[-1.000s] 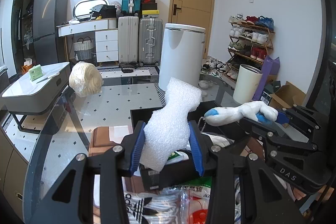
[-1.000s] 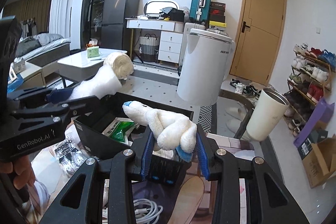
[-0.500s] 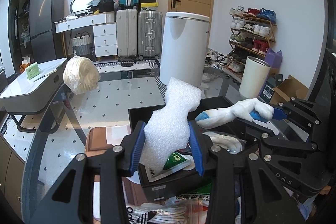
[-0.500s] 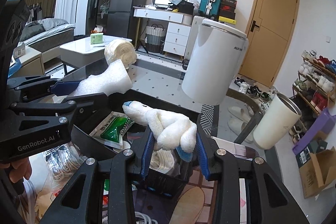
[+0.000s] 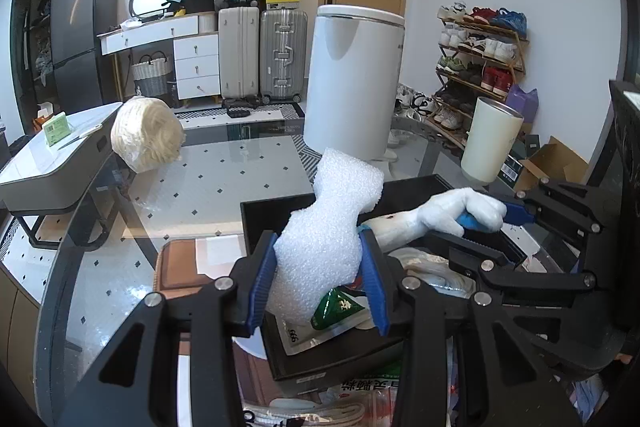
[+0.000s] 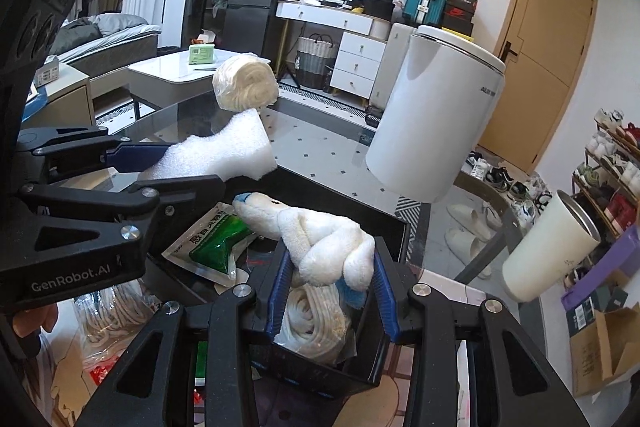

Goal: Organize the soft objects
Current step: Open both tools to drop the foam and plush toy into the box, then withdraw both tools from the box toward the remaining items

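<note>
Your left gripper (image 5: pixel 318 281) pinches the white foam packing piece (image 5: pixel 326 231) between its blue pads, tilted downward over the near left part of the black rectangular storage box (image 5: pixel 272 205). Your right gripper (image 6: pixel 334 287) is clamped on the white plush toy with a blue tip (image 6: pixel 316 241), held above the same box's near right corner. Below lie a green sachet packet (image 6: pixel 212 243) and a bundle of white cord (image 6: pixel 312 315) inside the box. Both tools crowd close together over the box. Beyond its far rim the glass tabletop (image 5: pixel 224 179) is open, with a cream yarn ball (image 5: pixel 146 135) at the far left and a cream tumbler (image 5: pixel 490 141) at right.
</note>
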`<action>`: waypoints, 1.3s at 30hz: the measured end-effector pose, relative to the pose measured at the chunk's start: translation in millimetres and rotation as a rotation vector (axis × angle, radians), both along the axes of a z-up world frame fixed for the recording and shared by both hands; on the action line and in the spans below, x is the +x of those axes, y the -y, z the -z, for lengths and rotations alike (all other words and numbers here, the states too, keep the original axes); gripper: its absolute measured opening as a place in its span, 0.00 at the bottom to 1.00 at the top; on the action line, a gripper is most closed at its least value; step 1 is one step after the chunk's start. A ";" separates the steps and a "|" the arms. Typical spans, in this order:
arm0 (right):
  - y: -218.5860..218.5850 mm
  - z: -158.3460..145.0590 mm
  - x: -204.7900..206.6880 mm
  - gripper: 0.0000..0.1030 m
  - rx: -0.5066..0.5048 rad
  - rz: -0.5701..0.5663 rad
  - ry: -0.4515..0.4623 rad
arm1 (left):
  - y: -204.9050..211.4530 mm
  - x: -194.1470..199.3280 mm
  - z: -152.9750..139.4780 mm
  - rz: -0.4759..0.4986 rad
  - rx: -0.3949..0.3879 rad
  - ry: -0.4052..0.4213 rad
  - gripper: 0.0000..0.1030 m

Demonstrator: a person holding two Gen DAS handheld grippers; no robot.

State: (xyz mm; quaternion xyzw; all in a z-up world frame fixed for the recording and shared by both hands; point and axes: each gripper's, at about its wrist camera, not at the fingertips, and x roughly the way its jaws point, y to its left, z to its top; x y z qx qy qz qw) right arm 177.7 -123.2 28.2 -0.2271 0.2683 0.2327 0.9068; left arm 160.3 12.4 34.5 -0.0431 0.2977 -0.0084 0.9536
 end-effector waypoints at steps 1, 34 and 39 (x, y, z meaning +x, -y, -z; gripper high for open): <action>0.0 -0.1 0.9 0.36 -0.003 -0.008 -0.003 | 0.5 0.8 1.1 0.005 0.000 -0.006 0.39; 85.4 -3.2 -56.4 0.99 0.315 0.123 -0.206 | 4.2 -112.1 -6.1 -0.098 -0.004 0.098 1.00; 91.6 2.9 -66.2 0.99 0.312 0.128 -0.235 | 3.9 -115.4 6.6 -0.115 -0.004 0.069 1.00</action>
